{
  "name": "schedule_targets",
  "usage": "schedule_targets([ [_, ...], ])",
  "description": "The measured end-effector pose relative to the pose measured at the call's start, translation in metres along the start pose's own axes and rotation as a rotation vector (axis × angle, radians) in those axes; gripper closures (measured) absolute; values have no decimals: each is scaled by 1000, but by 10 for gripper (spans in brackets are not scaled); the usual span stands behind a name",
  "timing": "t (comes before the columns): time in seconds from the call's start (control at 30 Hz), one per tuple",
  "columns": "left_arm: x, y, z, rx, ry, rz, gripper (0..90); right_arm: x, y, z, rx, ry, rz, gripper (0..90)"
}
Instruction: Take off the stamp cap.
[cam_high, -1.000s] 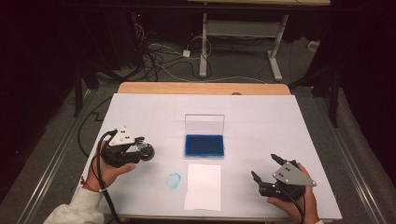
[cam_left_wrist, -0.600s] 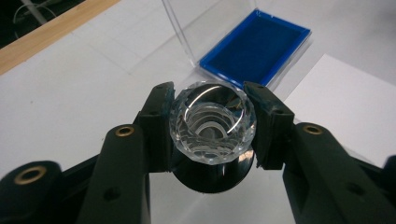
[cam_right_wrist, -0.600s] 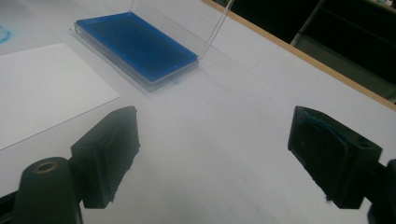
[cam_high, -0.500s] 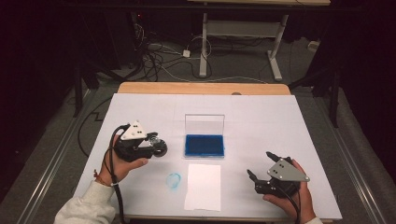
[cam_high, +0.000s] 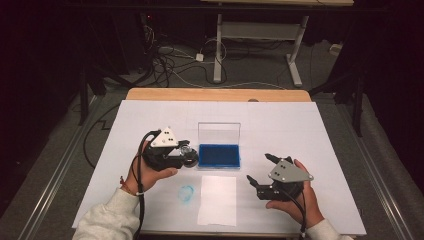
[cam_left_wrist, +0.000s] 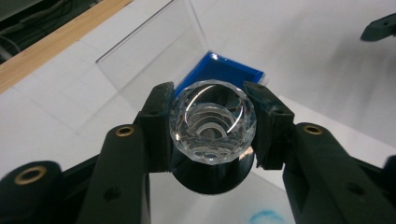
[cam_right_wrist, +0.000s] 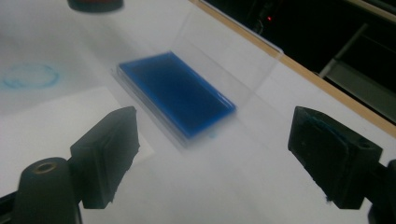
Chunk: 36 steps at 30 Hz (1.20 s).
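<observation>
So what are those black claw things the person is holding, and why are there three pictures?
They are hand-held grabbers, each with two black jaws. A person holds one in each hand at a white table. One picture is taken from above. The other two come from little cameras riding on each grabber, looking along its jaws. On the table lie a blue ink pad with its clear lid standing open, a white sheet of paper and a round blue stamp mark. The left gripper is squeezed shut on a stamp with a sparkly clear knob, close beside the pad. The right gripper is open and holds nothing.
</observation>
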<state>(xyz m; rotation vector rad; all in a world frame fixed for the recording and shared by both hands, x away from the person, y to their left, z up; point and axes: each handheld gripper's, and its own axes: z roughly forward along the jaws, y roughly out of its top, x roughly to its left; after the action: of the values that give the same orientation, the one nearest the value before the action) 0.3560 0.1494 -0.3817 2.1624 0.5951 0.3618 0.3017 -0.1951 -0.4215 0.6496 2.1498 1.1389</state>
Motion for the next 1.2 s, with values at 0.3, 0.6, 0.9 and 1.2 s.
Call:
schedule_targets([
  [0.3, -9, 11, 14, -16, -49, 7, 547, 16, 25, 35, 0, 122, -39, 201],
  [0.6, -22, 22, 31, -28, -88, 17, 547, 34, 33, 77, 19, 237, 2, 208],
  [0.9, -26, 24, 37, -50, -105, -1, 547, 39, 35, 93, 11, 229, 55, 270],
  [1.2, -26, 22, 37, -60, -108, -17, 547, 39, 33, 93, 1, 233, 45, 375],
])
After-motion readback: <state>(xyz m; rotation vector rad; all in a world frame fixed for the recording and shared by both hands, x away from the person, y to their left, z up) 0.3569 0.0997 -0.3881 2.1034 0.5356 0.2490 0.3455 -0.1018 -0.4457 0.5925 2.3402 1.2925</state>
